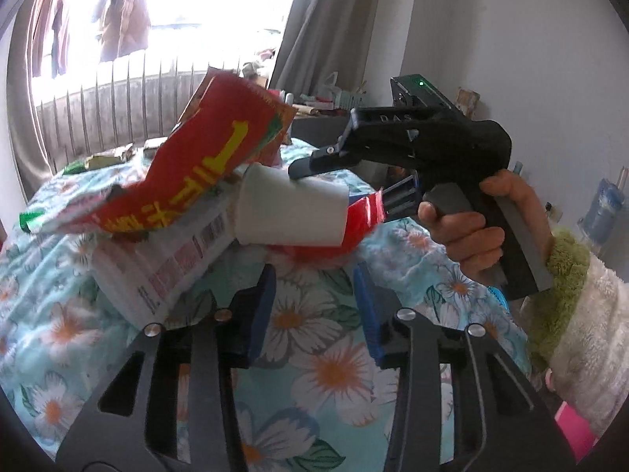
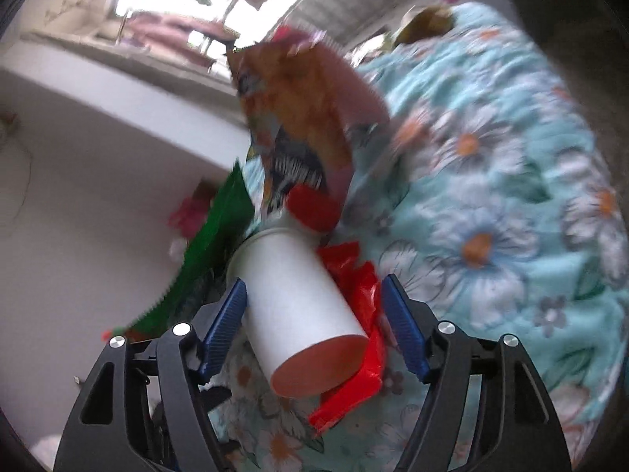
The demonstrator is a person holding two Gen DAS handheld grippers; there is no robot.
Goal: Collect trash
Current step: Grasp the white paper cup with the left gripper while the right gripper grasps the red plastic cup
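White paper cup (image 2: 302, 306) lies tilted, stuffed with a crumpled red snack wrapper (image 1: 204, 173), red plastic scrap (image 2: 354, 338) against its side, above the floral blue bedspread (image 1: 314, 338). Right gripper (image 2: 314, 326) straddles cup and scrap, pads not clearly pressing; hand (image 1: 471, 216) squeezes its handle. Left gripper (image 1: 314, 303) narrowed, empty, pointing down below the cup.

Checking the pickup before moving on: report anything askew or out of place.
The white paper cup lies tipped on its side between the right tool's pads, stuffed with crumpled wrappers spilling from its mouth, with red plastic bunched beside it over the floral bedspread.
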